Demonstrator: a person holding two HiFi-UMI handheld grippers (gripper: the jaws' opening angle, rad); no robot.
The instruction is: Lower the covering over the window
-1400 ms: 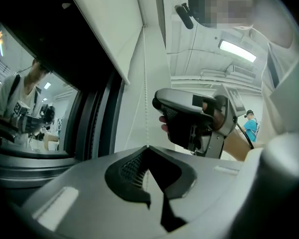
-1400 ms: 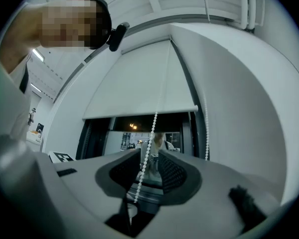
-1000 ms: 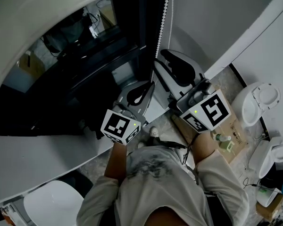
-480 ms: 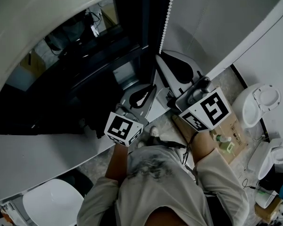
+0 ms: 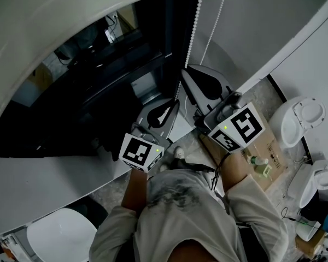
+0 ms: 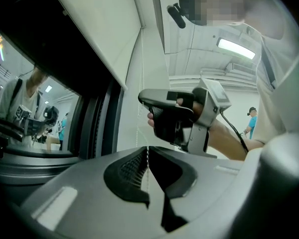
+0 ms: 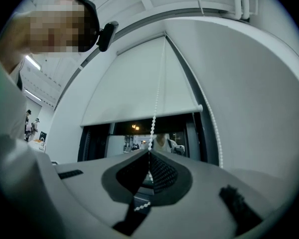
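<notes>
The white roller blind [image 7: 139,88] hangs partly down over the dark window [image 5: 98,91]. Its white bead chain [image 5: 192,26] drops along the window frame's right side. My right gripper [image 5: 185,70] is higher up and shut on the chain, which runs in between its pads [image 7: 149,153]. My left gripper [image 5: 176,98] sits just below it. The chain passes through the left gripper's thin slit [image 6: 148,151], and its jaws have just been opening slightly while still pinching the chain. The right gripper [image 6: 144,98] shows above in the left gripper view.
A second strand of chain [image 5: 218,15] hangs against the grey wall [image 5: 262,26]. The window sill [image 5: 44,179] runs below the glass. On the floor are a white chair [image 5: 54,236], a cardboard box [image 5: 262,157] and white round containers [image 5: 300,116].
The right gripper's jaws have closed on the chain above the left gripper. The second strand has come into the head view. Both hands stay about where they were.
</notes>
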